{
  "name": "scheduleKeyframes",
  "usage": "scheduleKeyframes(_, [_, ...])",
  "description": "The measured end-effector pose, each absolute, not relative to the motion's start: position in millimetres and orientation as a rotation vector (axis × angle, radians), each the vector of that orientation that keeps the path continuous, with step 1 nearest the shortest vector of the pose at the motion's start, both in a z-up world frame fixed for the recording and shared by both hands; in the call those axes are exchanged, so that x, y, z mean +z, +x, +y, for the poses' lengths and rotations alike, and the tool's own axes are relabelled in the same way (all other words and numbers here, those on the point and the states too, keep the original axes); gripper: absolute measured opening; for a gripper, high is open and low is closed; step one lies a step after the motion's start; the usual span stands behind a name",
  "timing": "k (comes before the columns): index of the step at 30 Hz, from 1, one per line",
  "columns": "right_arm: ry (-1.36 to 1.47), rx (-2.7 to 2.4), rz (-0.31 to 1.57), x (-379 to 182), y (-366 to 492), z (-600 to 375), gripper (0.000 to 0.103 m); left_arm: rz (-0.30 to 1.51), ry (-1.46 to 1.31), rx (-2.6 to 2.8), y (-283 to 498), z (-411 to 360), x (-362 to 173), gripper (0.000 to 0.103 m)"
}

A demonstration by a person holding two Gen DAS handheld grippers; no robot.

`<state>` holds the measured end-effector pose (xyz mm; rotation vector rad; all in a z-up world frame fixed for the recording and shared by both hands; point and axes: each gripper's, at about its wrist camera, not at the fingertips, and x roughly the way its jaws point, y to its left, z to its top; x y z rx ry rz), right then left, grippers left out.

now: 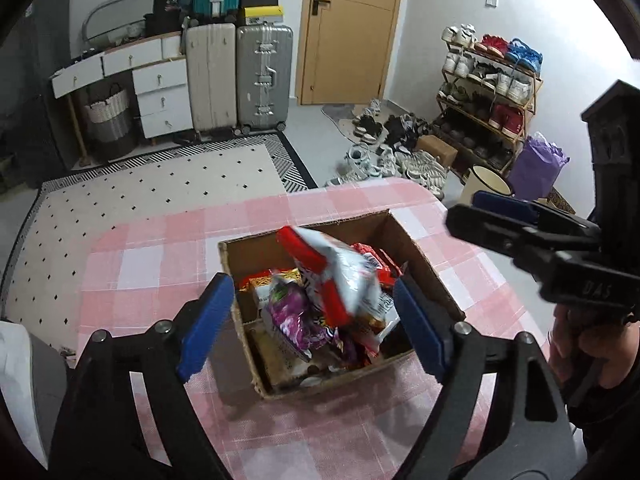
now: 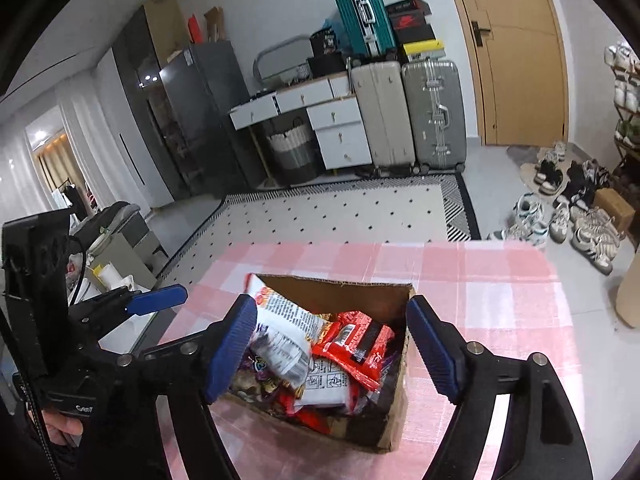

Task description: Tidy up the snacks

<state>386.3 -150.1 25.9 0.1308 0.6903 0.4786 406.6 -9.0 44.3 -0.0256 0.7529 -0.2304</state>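
Both grippers are hovering with jaws spread, gripping nothing: left gripper (image 1: 314,326) and right gripper (image 2: 334,350) over the cardboard box (image 1: 256,250) on the pink checked tablecloth (image 1: 152,256). Left view alone is showing a blurred red-and-white snack bag (image 1: 340,276) tilting over the box, long axis slanting, top end up-left. Right view alone is showing a red packet (image 2: 354,342) lying inside among the other snacks.

Each camera sat on its own gripper and looked forward and downward between the blue-padded jaws, close above the cardboard box (image 1: 416,240) of snack packets on the pink checked counter (image 1: 160,256). The left wrist view faced the door (image 1: 348,28) and shoe rack (image 1: 492,92), with the right gripper (image 1: 500,216) entering at its right edge. The right wrist view looked from the box's other side and caught the left gripper (image 2: 156,300) at its left. Both shared the box, rug (image 2: 340,216) and suitcases (image 2: 412,116).
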Motion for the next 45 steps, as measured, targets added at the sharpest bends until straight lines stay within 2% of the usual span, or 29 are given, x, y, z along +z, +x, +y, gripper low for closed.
scheduleKeyframes(6, [0.146, 0.459, 0.628, 54.0, 342.6, -163.0, 0.085, 0.678, -0.042, -0.185, 364.0, 3.6, 69.0, 0.081])
scheduleKeyframes(15, [0.125, 0.441, 0.541, 87.9, 269.4, -177.2, 0.091, 0.586, -0.037, -0.149, 283.1, 0.4, 103.8, 0.088])
scheduleKeyframes(17, [0.121, 0.443, 0.534, 92.6, 256.5, -177.8, 0.092, 0.573, -0.034, -0.143, 266.8, -0.8, 107.8, 0.092])
scheduleKeyframes(19, [0.112, 0.439, 0.525, 95.4, 242.5, -179.6, 0.095, 0.555, -0.035, -0.135, 249.9, -2.8, 113.7, 0.102])
scheduleKeyframes(29, [0.110, 0.417, 0.440, 116.0, 171.8, -199.7, 0.102, 0.484, -0.073, -0.113, 179.7, -0.6, 130.3, 0.102])
scheduleKeyframes(36, [0.060, 0.414, 0.372, 93.1, 123.0, -211.3, 0.102, 0.459, -0.117, -0.070, 147.9, 5.9, 113.2, 0.102])
scheduleKeyframes(45, [0.020, 0.407, 0.312, 25.8, 87.4, -216.5, 0.102, 0.376, -0.101, 0.035, 124.5, 16.3, 50.2, 0.102])
